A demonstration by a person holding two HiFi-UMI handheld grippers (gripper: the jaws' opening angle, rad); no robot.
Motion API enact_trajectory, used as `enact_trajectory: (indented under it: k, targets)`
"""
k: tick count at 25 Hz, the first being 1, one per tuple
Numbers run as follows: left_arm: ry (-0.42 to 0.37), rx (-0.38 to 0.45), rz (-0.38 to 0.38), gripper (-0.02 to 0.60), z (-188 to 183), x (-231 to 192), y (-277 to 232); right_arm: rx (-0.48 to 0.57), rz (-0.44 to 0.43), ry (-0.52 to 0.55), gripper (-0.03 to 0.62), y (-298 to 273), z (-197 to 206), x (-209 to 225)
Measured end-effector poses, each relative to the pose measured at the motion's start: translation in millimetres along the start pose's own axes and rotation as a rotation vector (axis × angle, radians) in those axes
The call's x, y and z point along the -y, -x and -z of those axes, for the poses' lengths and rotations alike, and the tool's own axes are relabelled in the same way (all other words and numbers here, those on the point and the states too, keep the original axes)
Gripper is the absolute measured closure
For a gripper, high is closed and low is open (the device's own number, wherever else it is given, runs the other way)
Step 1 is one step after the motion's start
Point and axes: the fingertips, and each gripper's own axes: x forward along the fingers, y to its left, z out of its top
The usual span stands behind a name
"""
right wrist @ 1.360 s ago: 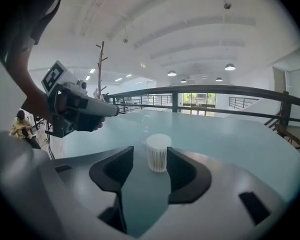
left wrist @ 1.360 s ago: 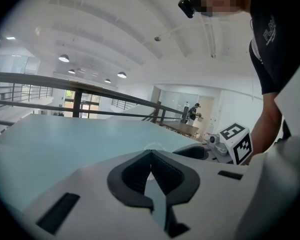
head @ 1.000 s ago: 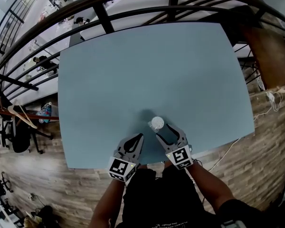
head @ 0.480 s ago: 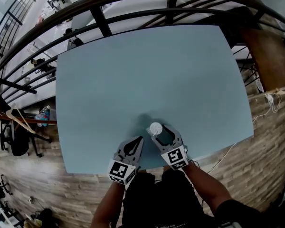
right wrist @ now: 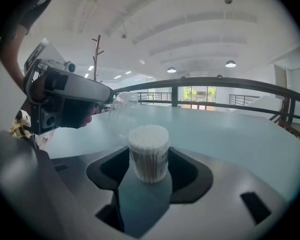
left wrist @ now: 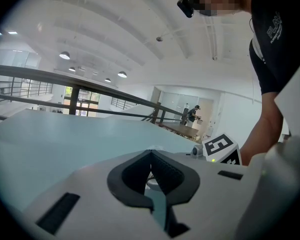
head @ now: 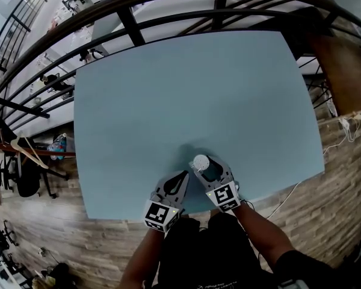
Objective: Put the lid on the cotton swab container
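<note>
The container (right wrist: 149, 154), uncapped and upright, is seen by the desk's (head: 198, 89) near edge; it is clasped between the right gripper's (head: 203, 168) widely spread jaws, which have just been closing a little on it; the clear lid (right wrist: 122, 115) (barely made out from the head view) is pinched by the left gripper's (left wrist: 150, 153) jaws, pressed nearly together, just beside the container and not touching it.

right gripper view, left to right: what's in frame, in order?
left gripper → clear lid → cotton swab container
</note>
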Motion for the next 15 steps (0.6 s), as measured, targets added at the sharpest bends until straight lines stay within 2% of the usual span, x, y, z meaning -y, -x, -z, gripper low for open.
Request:
enact_trajectory:
  k: [15]
  targets:
    - [-0.031,-0.053,0.035,0.571,11,8,-10,-0.018,-0.012,-0.04,0.345,-1,0,-5]
